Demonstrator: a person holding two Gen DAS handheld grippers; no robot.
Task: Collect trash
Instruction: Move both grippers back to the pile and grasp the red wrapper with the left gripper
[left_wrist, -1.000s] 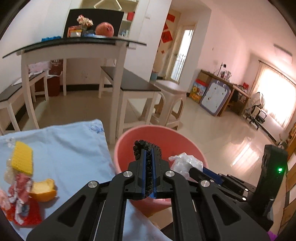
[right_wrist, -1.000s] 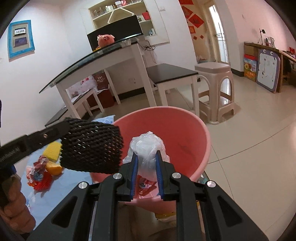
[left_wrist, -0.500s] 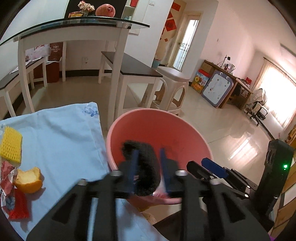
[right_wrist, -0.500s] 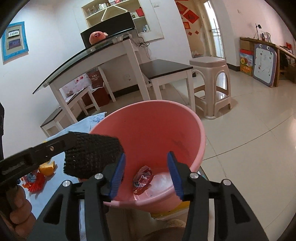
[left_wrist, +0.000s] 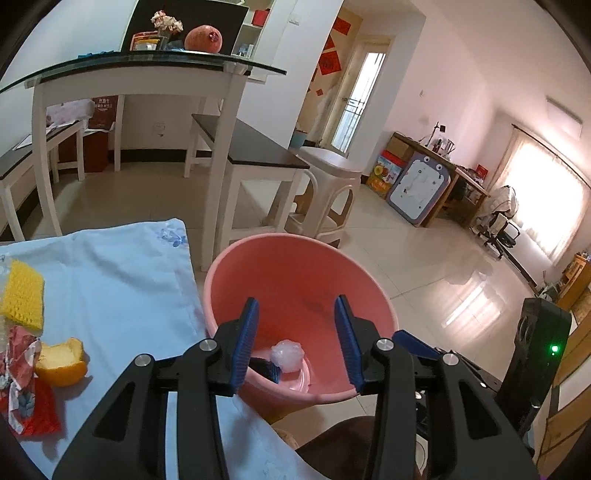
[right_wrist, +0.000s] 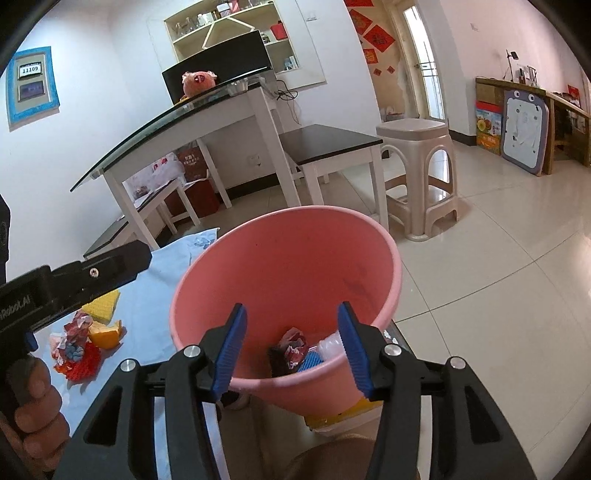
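Over the pink bucket (left_wrist: 291, 273) my left gripper (left_wrist: 296, 300) hangs with its jaws opening and nothing between them. A clear plastic wad (left_wrist: 287, 355) and a black foam net (left_wrist: 264, 367) lie at the bucket's bottom. My right gripper (right_wrist: 292, 306) is above the same bucket (right_wrist: 295, 266), jaws also opening and bare, with a red wrapper (right_wrist: 293, 347) below it. On the blue cloth (left_wrist: 122, 280) to the left lie a yellow foam net (left_wrist: 22, 299), an orange peel (left_wrist: 61, 363) and red scraps (left_wrist: 26, 406).
A glass-topped white table (left_wrist: 140, 70), a dark-topped bench (left_wrist: 255, 151) and a beige plastic stool (left_wrist: 328, 173) stand behind the bucket. Shiny tiled floor (left_wrist: 424, 266) spreads to the right. A hand (right_wrist: 33, 417) grips the left tool's handle.
Both grippers have opened. The black net dropped from the left one and the plastic wad from the right one, and both now lie in the bucket.
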